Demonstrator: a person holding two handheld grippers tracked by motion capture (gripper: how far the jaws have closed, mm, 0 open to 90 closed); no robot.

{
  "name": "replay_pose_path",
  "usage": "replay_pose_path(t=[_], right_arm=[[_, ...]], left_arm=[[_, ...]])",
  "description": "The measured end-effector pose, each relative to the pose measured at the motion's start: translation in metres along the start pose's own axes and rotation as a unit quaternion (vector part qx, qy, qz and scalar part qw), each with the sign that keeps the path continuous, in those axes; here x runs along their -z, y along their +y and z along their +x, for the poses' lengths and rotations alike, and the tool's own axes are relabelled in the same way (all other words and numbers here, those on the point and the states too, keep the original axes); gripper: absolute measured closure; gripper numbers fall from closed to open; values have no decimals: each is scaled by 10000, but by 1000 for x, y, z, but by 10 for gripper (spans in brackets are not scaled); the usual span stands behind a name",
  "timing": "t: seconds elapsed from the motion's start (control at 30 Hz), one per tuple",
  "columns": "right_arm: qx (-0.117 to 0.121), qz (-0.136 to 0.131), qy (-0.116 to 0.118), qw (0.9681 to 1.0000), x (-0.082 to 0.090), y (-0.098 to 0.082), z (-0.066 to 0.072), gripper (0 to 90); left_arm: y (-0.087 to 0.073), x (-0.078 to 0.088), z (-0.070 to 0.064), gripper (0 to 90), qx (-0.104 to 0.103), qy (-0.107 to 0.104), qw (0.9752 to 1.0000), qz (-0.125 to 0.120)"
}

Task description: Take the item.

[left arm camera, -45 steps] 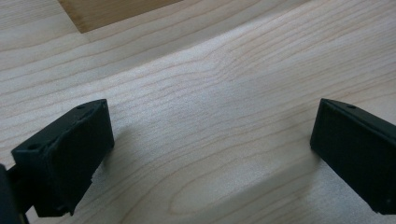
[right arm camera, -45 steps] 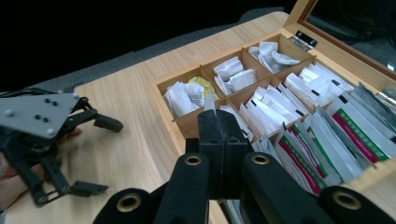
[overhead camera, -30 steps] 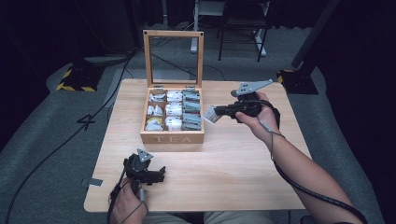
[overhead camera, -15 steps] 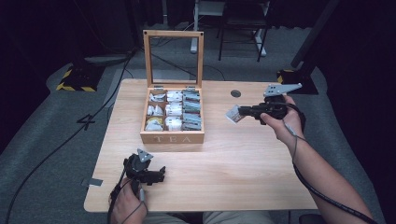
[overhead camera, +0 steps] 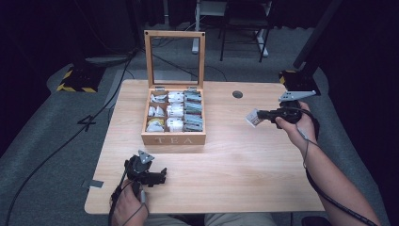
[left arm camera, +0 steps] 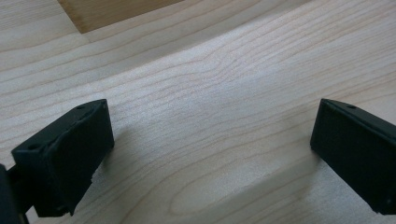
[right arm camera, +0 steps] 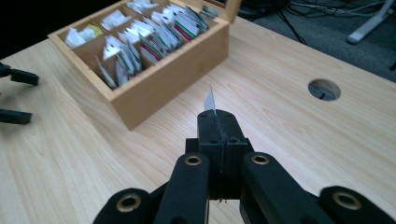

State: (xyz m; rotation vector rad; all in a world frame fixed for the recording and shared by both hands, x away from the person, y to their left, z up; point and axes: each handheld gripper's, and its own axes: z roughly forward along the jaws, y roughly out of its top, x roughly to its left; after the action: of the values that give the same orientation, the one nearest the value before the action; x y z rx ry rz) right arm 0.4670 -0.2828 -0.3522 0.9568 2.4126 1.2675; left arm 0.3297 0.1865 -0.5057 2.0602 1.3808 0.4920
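- While the right gripper (overhead camera: 261,115) is pinching it, the tea bag (overhead camera: 253,118) is hanging in the air above the right side of the table (overhead camera: 244,174), well apart from the tea box (overhead camera: 174,139).
- In the right gripper view the jaws are pressing fully together, and only a thin white edge of the tea bag (right arm camera: 210,100) is sticking out beyond the tips.
- The tea bag is looking like a flat paper sachet, so I am judging it as very light, thin and soft; it is probably bending easily and could tear or crumple under a hard squeeze.
- The paper is smooth, so it may be slipping out if the pinch is too near the edge; taking it by a flat face near the middle, or by a sealed border, seems the safest hold.
- The tea box is standing open near the middle of the table, its lid (overhead camera: 174,59) upright behind it, and its compartments are holding many more sachets (overhead camera: 175,110) standing on edge.
- The left gripper (overhead camera: 153,177) is resting low near the front left part of the table, with its jaws spread wide and nothing between them; in the left gripper view only bare wood is lying between the two black jaws.
- A round cable hole (overhead camera: 237,94) is sitting in the table beyond the tea bag.
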Motion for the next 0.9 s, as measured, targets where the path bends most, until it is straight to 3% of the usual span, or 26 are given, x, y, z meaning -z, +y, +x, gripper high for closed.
replay_pose_path(t=[0.43, 0.9], right_arm=[[-321, 315, -263, 9986, -10, -37, -23, 900], [-731, 568, -183, 9955, -28, -69, -35, 900]], left_arm=[[0, 0, 0, 0, 0, 1, 10000, 3], [0, 0, 0, 0, -1, 5, 10000, 4]])
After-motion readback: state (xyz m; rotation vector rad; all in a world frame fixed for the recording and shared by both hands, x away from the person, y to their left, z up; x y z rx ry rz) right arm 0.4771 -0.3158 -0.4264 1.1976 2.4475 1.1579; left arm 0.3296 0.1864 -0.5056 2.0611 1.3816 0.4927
